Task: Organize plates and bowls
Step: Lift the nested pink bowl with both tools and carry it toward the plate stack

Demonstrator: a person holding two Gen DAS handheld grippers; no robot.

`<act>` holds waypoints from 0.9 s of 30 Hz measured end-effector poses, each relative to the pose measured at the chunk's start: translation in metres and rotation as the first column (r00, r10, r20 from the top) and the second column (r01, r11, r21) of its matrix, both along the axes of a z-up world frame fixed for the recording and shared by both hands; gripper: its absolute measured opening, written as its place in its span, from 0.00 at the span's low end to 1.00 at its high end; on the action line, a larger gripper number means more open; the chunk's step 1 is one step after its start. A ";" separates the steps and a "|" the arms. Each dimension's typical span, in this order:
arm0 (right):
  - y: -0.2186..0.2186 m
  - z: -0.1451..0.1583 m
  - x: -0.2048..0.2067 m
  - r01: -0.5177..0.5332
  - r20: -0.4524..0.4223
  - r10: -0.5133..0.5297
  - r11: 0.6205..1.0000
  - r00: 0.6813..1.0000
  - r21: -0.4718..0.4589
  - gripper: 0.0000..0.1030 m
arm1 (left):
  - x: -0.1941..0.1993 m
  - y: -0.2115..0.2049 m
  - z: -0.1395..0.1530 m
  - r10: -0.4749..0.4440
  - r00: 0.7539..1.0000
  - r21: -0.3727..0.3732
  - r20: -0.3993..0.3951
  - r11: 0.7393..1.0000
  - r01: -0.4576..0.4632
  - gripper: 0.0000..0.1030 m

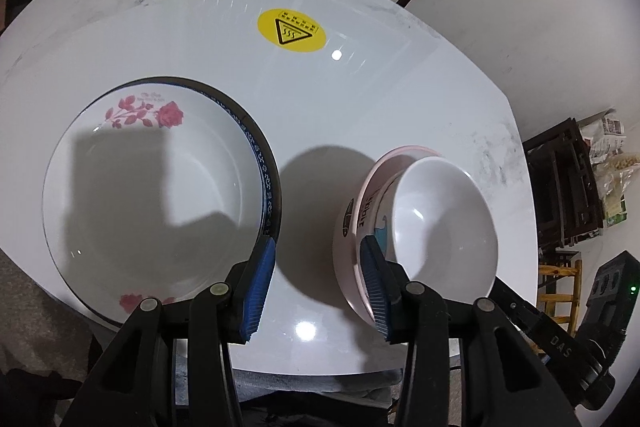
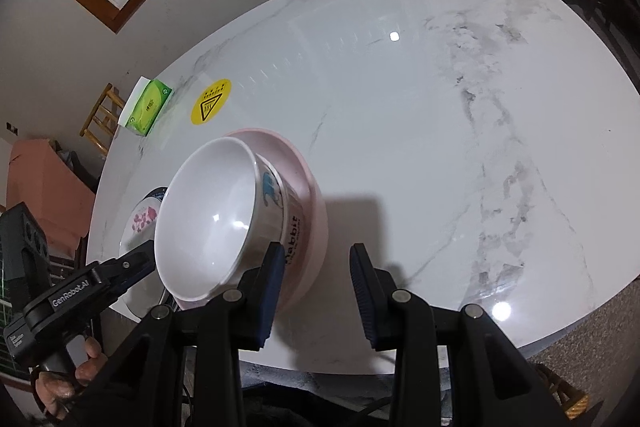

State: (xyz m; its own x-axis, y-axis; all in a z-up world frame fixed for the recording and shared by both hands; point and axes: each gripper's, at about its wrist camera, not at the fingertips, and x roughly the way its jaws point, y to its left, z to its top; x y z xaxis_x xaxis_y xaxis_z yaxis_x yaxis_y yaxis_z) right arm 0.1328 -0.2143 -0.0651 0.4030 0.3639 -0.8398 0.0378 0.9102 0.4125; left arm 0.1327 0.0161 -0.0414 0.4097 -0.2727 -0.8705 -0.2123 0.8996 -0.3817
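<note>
The stacking step looks largely done: the white bowl sits nested in the pink bowl at the near middle of the table, mouth tilted toward the near left, while the rose plate lies flat on a blue-rimmed plate to its left, neither having a long axis. The left gripper hangs between the 2 stacks with jaws partly open and empty; the right gripper stands likewise, parted and holding nothing, just right of the bowls. The next move probably calls for levelling the tilted bowl.
</note>
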 end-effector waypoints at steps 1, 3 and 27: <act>0.001 0.000 0.000 -0.002 -0.001 0.002 1.000 1.000 0.001 0.33 | 0.001 -0.001 -0.002 -0.002 1.000 -0.001 -0.005 1.000 0.002 0.38; 0.002 -0.003 0.002 -0.003 -0.009 0.003 1.000 1.000 -0.001 0.33 | 0.003 -0.001 -0.005 -0.004 1.000 -0.002 -0.013 1.000 0.004 0.38; 0.012 -0.017 0.022 0.003 -0.050 -0.009 0.994 0.999 -0.110 0.33 | 0.022 -0.014 -0.025 -0.048 0.997 0.007 -0.054 0.999 0.049 0.28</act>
